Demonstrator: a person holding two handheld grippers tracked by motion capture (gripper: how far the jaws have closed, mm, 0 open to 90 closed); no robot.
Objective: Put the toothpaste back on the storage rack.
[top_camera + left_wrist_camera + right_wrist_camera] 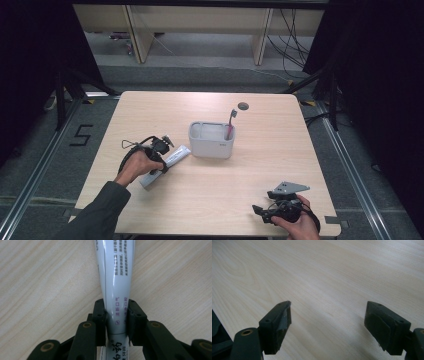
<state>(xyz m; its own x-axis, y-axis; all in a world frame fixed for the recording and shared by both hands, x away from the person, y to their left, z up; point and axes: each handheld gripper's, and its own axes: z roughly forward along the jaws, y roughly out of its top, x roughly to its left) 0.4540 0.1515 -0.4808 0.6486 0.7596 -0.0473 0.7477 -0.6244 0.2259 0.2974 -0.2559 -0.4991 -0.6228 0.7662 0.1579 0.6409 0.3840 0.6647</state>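
Toothpaste tube [116,285] lies flat on the table [210,195], just left of the grey holder [211,140]. Left gripper [116,315] is clamped across its mid-body. Right gripper [328,322] is spread wide, nothing held. Tube judged light, glossy, squashable; a moderate squeeze is advised.

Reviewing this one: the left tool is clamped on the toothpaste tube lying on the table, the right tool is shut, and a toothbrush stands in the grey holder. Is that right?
Not quite. The right tool is open: the right gripper view shows its jaws wide apart over bare table. The rest holds: the left tool is clamped on the toothpaste tube, and the toothbrush stands in the grey holder.
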